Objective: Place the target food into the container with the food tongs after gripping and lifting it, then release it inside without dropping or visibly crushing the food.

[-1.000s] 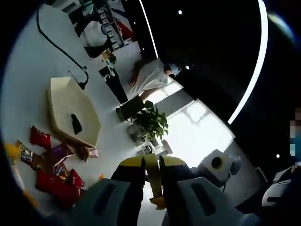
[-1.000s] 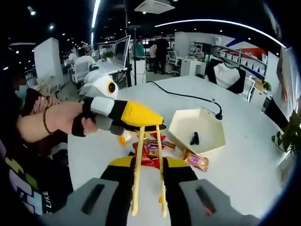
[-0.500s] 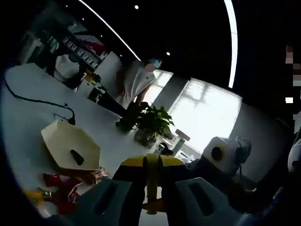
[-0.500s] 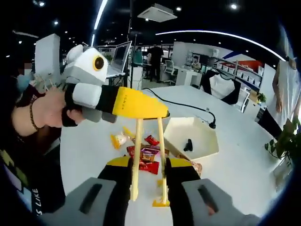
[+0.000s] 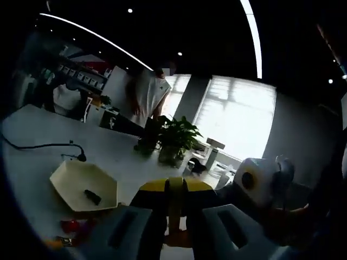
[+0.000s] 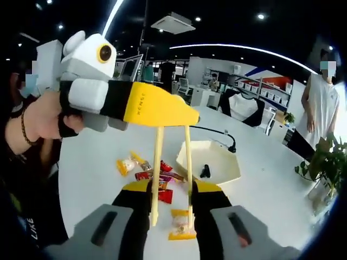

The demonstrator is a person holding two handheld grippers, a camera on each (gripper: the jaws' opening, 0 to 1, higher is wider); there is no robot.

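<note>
- Yellow-nosed left gripper (image 6: 162, 116) we see gripping the tongs (image 6: 172, 168) by their top; jaws closed on them
- tong tips pinch a packaged snack (image 6: 181, 223) between our right gripper's (image 6: 171, 208) jaws; that gripper's state we cannot tell
- cream container (image 6: 210, 161) sits beyond, to the right, holding a small dark object (image 6: 205, 171)

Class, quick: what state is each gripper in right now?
Left gripper: shut on the tongs' joined end.
Right gripper: shut on the tongs' arms.
</note>
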